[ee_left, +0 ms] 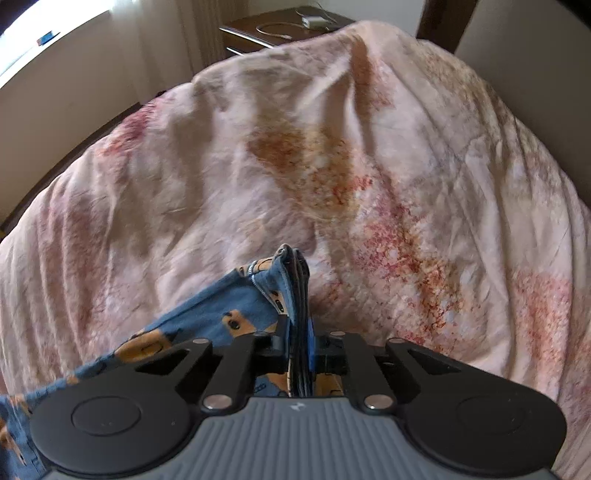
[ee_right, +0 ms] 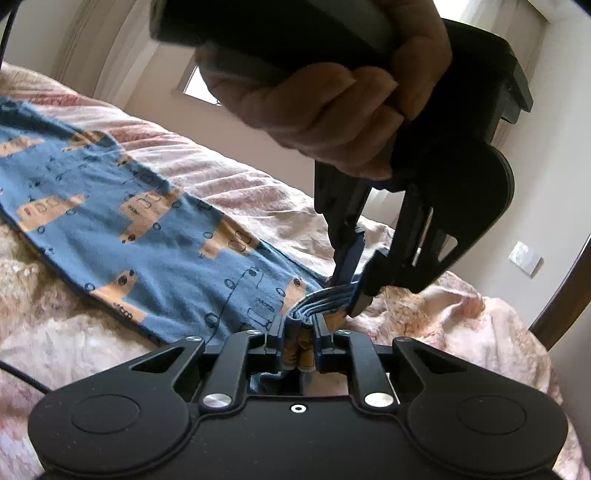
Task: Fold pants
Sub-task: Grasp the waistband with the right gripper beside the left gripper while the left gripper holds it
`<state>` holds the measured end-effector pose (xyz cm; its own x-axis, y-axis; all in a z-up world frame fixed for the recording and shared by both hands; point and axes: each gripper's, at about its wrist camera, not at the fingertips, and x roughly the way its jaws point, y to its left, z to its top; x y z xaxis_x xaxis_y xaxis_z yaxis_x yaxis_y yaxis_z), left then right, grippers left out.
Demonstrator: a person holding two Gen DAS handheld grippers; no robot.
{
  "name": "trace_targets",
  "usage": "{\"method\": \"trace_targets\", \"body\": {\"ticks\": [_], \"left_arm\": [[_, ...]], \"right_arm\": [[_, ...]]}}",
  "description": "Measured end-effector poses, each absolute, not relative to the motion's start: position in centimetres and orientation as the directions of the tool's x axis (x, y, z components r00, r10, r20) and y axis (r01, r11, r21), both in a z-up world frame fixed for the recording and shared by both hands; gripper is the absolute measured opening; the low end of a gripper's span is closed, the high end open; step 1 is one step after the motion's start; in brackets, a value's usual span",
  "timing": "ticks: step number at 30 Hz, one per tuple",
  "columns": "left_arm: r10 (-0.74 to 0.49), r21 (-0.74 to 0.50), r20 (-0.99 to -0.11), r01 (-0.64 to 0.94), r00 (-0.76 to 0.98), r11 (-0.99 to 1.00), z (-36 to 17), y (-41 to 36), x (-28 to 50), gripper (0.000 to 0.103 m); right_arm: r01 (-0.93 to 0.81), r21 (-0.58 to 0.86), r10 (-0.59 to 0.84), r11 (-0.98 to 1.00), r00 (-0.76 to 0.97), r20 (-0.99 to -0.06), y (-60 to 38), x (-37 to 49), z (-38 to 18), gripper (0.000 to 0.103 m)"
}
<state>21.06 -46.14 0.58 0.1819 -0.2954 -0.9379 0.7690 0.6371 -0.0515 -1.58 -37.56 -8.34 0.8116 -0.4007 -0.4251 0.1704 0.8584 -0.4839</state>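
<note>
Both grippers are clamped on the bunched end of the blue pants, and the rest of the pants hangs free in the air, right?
Not quite. The left gripper and right gripper do clamp the bunched end of the blue pants, but the rest lies flat on the pink bedspread, as the right wrist view shows.

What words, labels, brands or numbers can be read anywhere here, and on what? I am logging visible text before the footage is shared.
No readable words or numbers.
pants: small dark marks inside the orange printed shapes, too blurred to read.
left gripper body: a small white emblem, no legible lettering.
right gripper body: only a small white ring mark.
nightstand: a white item, too small to read.
</note>
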Motion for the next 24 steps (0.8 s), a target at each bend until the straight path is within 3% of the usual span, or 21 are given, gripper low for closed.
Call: {"method": "trace_targets", "body": {"ticks": [10, 18, 24], "left_arm": [[-0.437, -0.197, -0.879, 0.688, 0.192, 0.699, 6.5, -37.1, 21.6, 0.008], [-0.479, -0.267, -0.843, 0.583, 0.245, 0.767, 6.5, -26.0, 22.7, 0.008], [-0.506, -0.366, -0.833, 0.463, 0.224, 0.807, 2.9, -18.6, 24.5, 0.008]], "right_arm": [[0.058, -0.61, -0.335, 0.79, 0.875, -0.35, -32.9, -2.4, -3.6, 0.015], [-0.155, -0.675, -0.193, 0.721, 0.891, -0.411, -26.0, -0.1, -2.8, 0.015], [-0.291, -0.687, -0.122, 0.666, 0.866, -0.485, -20.4, 1.9, -4.1, 0.015]]}}
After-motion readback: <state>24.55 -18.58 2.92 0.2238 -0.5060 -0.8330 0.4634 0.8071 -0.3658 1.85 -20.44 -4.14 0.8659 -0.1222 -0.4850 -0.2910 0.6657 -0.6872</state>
